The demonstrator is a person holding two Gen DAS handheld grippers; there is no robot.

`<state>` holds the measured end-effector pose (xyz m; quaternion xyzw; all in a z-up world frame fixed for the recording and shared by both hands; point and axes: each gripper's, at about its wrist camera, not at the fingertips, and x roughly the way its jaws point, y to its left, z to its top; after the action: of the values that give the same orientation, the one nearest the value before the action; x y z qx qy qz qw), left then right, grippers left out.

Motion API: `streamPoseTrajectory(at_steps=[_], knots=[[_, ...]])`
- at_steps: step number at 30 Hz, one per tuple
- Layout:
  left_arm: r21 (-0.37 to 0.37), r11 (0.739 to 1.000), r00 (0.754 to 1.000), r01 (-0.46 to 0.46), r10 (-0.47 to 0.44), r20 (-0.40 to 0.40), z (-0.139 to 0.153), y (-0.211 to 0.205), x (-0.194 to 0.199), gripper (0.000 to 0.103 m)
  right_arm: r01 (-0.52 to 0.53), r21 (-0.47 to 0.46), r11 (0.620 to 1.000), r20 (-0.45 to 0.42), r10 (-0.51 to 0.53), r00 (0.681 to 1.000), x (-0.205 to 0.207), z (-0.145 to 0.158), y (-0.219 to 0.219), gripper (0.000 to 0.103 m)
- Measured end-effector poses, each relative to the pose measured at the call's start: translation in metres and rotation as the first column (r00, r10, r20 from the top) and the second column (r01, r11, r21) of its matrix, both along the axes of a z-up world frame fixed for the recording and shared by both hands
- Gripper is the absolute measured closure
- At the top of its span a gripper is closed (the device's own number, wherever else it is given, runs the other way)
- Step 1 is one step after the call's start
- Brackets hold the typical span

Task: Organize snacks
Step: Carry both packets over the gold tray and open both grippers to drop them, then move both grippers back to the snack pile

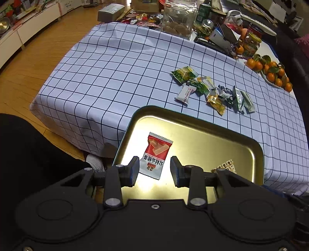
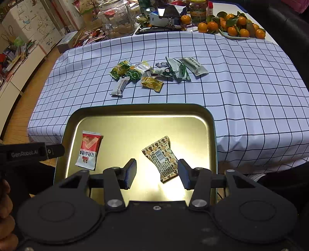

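Note:
A gold metal tray (image 1: 193,119) (image 2: 139,110) sits at the near edge of the checked tablecloth. In it lie a red-and-white snack packet (image 1: 155,154) (image 2: 89,150) and a beige patterned packet (image 2: 162,159), partly seen in the left wrist view (image 1: 225,167). My left gripper (image 1: 154,170) is open over the tray, its jaws either side of the red packet's near end. My right gripper (image 2: 156,171) is open over the tray, the beige packet between its jaws. A pile of several wrapped snacks (image 1: 214,90) (image 2: 154,72) lies on the cloth beyond the tray.
Tangerines (image 1: 270,71) (image 2: 231,27) lie at the far right of the table. Glass jars (image 1: 178,17) (image 2: 115,21), cans and clutter crowd the far edge. The left gripper's body (image 2: 30,152) shows at the left of the right wrist view. Wooden floor (image 1: 38,63) is left of the table.

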<state>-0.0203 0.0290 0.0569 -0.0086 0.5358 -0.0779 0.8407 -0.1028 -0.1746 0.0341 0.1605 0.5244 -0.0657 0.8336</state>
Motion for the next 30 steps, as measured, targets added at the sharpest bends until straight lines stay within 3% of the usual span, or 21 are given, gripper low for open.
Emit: streamPoseTrajectory(at_steps=[6, 14, 21, 26, 30], knots=[[0.029, 1.000, 1.000, 0.006, -0.006, -0.014, -0.001, -0.004, 0.004, 0.059, -0.021, -0.016, 1.000, -0.008, 0.021, 1.000, 0.001, 0.003, -0.001, 0.052], [0.019, 1.000, 0.994, 0.006, -0.004, -0.106, -0.013, -0.006, 0.007, 0.059, -0.024, 0.006, 1.000, -0.068, 0.024, 0.997, 0.006, -0.004, -0.005, 0.051], [-0.017, 1.000, 0.950, -0.009, 0.003, -0.313, -0.038, -0.004, 0.014, 0.060, -0.046, 0.032, 0.998, -0.148, 0.050, 0.988, 0.011, -0.015, -0.005, 0.050], [-0.024, 0.999, 0.932, -0.024, 0.014, -0.361, -0.044, -0.002, 0.019, 0.060, -0.064, 0.034, 0.997, -0.197, 0.070, 0.978, 0.015, -0.023, -0.006, 0.050], [-0.007, 1.000, 0.933, -0.020, 0.016, -0.361, -0.044, -0.001, 0.028, 0.060, -0.086, 0.051, 0.995, -0.229, 0.095, 0.969, 0.020, -0.026, -0.007, 0.050]])
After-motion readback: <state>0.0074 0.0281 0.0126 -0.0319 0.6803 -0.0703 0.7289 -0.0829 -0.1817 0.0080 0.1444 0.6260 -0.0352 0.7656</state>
